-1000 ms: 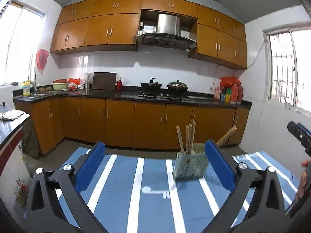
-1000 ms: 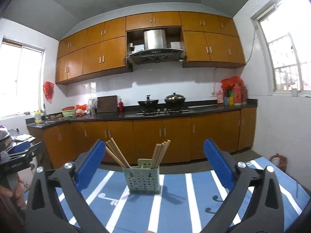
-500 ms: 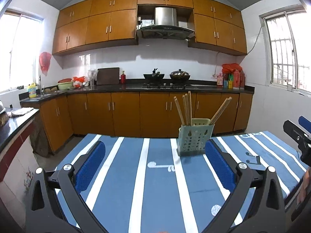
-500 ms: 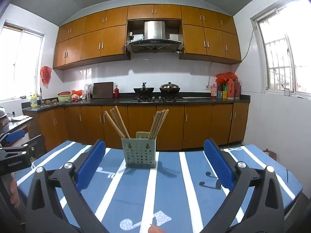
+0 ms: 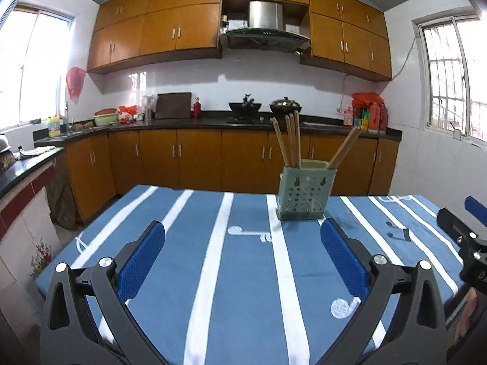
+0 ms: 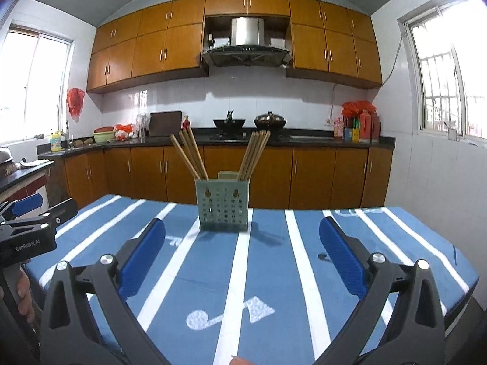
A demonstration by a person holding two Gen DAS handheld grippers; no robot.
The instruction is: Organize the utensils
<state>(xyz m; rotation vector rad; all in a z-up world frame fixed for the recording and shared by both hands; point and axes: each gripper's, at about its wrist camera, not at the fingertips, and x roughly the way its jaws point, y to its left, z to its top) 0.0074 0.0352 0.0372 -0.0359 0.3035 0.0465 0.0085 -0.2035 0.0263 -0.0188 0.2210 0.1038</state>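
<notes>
Your left gripper (image 5: 242,258) hangs spread and empty over the striped table (image 5: 243,289); at one o'clock the holder (image 5: 306,194) already keeps both chopstick bundles (image 6: 254,155); your right gripper (image 6: 242,257), likewise released, grasps nothing; little seems left.

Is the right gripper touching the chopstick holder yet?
Apart. Right wrist view: right gripper open, striped cloth visible between its fingertips and the chopstick holder.

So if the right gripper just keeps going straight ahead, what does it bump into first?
Probably the green utensil holder with its chopsticks. It stands on the striped tablecloth, ahead of the open right gripper and slightly left of centre, so it might clip rather than hit squarely.
</notes>
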